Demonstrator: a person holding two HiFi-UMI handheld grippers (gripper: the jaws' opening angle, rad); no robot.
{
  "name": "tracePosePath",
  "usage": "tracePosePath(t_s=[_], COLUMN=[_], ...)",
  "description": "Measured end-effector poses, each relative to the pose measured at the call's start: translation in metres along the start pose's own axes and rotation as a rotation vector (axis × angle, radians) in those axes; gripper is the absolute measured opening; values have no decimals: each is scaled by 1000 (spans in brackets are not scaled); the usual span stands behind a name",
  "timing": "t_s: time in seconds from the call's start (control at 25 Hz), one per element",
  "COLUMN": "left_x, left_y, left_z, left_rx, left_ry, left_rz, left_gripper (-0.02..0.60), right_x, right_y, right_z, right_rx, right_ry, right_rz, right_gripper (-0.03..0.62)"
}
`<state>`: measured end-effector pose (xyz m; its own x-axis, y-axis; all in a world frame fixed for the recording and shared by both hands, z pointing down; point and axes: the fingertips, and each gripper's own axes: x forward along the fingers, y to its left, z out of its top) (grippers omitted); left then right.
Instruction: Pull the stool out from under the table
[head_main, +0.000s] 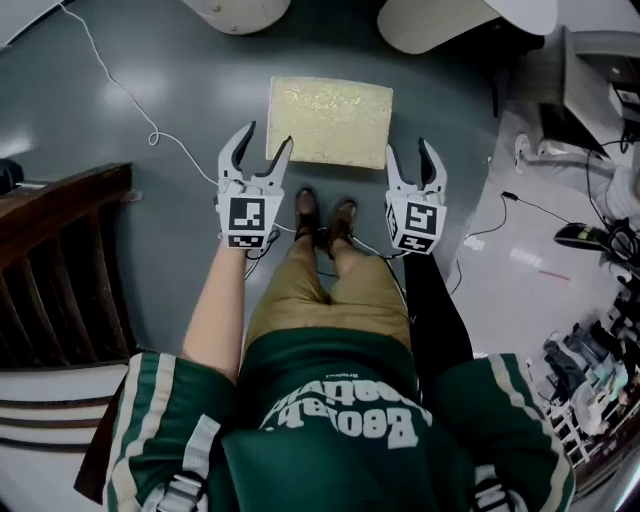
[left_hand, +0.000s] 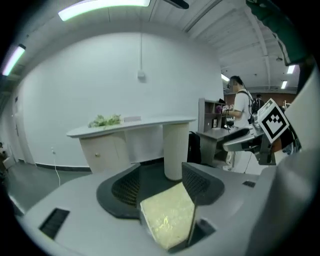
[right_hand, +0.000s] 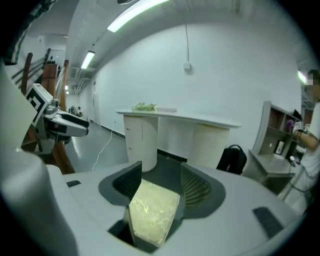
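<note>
Yellowish stool (head_main: 330, 120), square, speckled, standing on grey floor (head_main: 60, 110)

L grip (head_main: 267, 136) jaws apart, empty | R grip (head_main: 409, 147) jaws apart, empty | both fwd, side by side, tilted down

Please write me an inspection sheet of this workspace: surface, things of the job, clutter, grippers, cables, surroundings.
Surface: grey glossy floor.
Job's things: stool, pale yellow top, stands on the floor before the person's shoes, apart from the white table.
Clutter: small items at the right edge, too small to tell.
Grippers: left gripper and right gripper open, empty.
Cables: white cable at left; black cable at right.
Surroundings: dark wooden furniture at left.
</note>
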<state>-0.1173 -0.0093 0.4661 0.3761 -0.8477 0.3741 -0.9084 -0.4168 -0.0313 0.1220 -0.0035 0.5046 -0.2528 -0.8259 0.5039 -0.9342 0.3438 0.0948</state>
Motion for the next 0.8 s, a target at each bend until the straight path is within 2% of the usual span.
tracePosePath(t_s=[0.24, 0.36, 0.64, 0.8], left_x=[-19, -37, -66, -72], left_y=[11, 5, 0, -4], left_z=[142, 198, 277, 300], left_rx=[-2, 43, 118, 131], left_ry=[-191, -269, -421, -440], left_rz=[7, -11, -15, -11], left_gripper=[278, 278, 278, 278], right_x=[-33, -55, -87, -105], right_y=[6, 4, 1, -5], right_z=[125, 173, 259, 286], right_rx=[-35, -40, -95, -114], right_ry=[-178, -246, -396, -455], right_rz=[12, -9, -16, -23], right_gripper=[256, 258, 255, 256])
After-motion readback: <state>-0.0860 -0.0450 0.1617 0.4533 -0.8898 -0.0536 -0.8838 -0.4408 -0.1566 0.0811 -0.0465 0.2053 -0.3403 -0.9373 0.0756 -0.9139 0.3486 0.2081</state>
